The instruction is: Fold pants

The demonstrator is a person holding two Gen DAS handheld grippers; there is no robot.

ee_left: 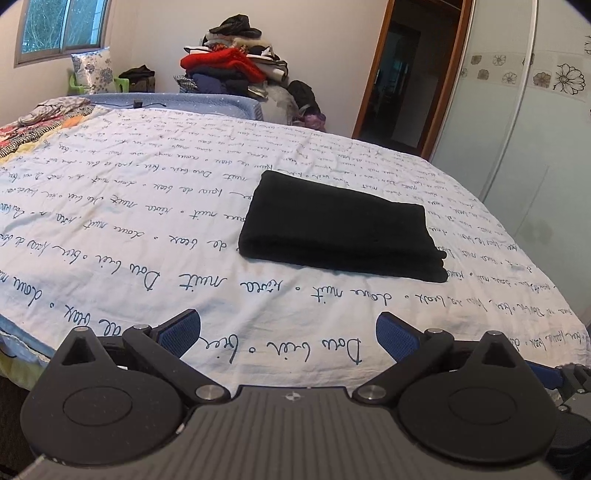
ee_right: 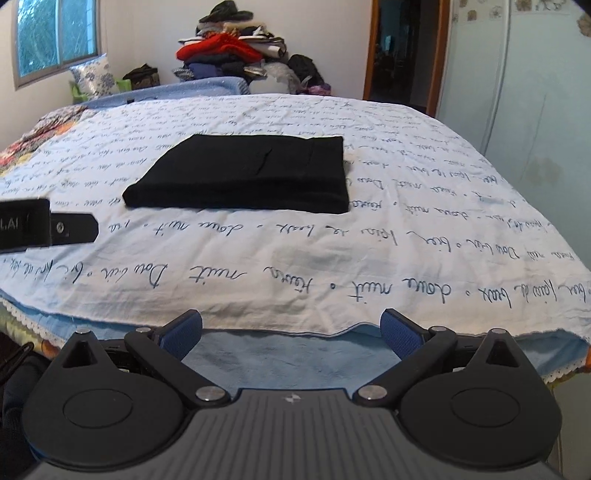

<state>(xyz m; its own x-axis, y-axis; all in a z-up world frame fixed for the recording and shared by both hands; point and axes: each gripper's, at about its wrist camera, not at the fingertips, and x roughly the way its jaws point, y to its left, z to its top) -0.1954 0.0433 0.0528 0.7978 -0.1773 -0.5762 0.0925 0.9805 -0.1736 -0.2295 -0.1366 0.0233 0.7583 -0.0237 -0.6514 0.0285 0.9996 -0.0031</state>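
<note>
- Pants (ee_left: 341, 230), black, folded into a thick flat rectangle, lying on the white sheet (ee_left: 147, 229) printed with lines of blue handwriting, toward the middle of the bed and well apart from both claws.
- In the right wrist view, same pants (ee_right: 251, 175) with stacked layers showing along the near edge and a faint pocket slit on the top face.
- Left gripper (ee_left: 288, 338) low over the near edge of the sheet, blue-padded fingers (ee_left: 181, 334) spread wide apart, nothing between them.
- Right gripper (ee_right: 291, 334) just off the foot of the bed, above the light blue blanket (ee_right: 288, 354) under the sheet's hem, fingers (ee_right: 400, 338) likewise spread wide, holding nothing.
- Part of the left gripper (ee_right: 48, 225) seen from the right wrist view as a black body at the left edge, over the sheet, beside and apart from the pants.
- Heap of clothes (ee_left: 236, 59), red piece on top of dark ones, beyond the far end of the bed against the wall.
- Window (ee_left: 62, 26) at upper left, floral pillow (ee_left: 94, 68) beneath it.
- Dark open doorway (ee_left: 402, 74) with a wooden frame on the right.
</note>
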